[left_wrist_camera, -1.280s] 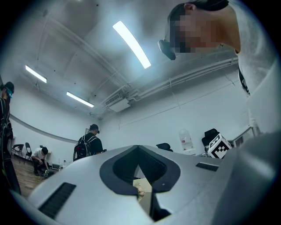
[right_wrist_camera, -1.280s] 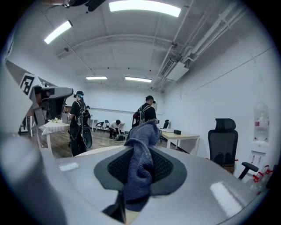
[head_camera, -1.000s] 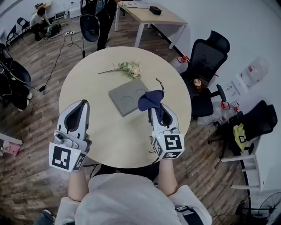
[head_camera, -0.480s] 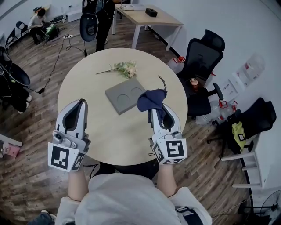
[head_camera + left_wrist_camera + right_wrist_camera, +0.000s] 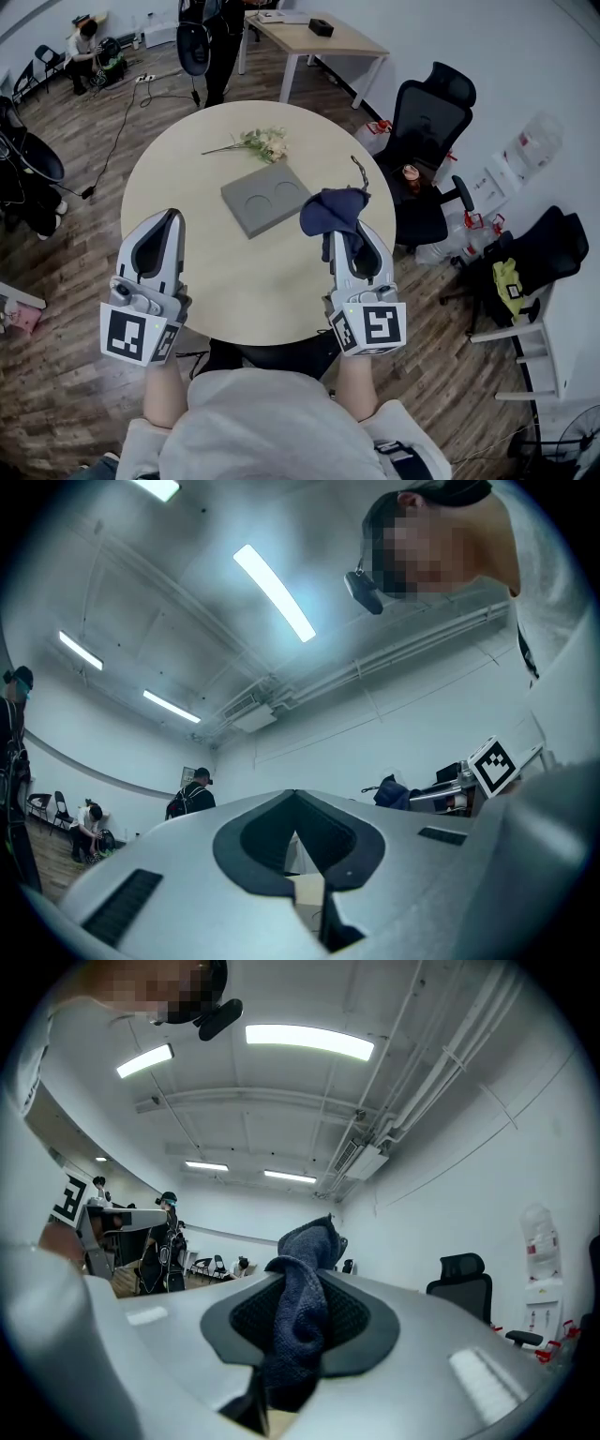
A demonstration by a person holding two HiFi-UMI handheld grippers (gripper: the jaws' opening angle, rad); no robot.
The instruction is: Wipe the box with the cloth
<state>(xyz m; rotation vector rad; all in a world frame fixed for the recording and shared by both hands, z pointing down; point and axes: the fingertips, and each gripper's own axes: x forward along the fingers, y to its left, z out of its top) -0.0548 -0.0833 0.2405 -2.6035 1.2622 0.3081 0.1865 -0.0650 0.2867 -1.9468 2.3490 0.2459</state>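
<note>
- Head view: a flat grey square box [image 5: 265,199] with two round recesses is lying on the round, pale wooden bench [image 5: 234,281]. A crumpled dark blue cloth [image 5: 333,212] is hanging just beside its right edge.
- Left gripper view: the left tongs [image 5: 298,836] are sitting clenched, pinching nothing.
- Right gripper view: the right tongs [image 5: 295,1335] are clamping the knitted cloth, which is bunching upward.

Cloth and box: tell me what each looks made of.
Cloth: dark blue fabric, probably knitted or microfibre. The right gripper view shows a coarse looped weave, and it bunches in soft folds. Box: flat grey slab with a matte, unreflective surface and two round recesses. It could be moulded pulp, felt or plastic; the look leaves it open.
</note>
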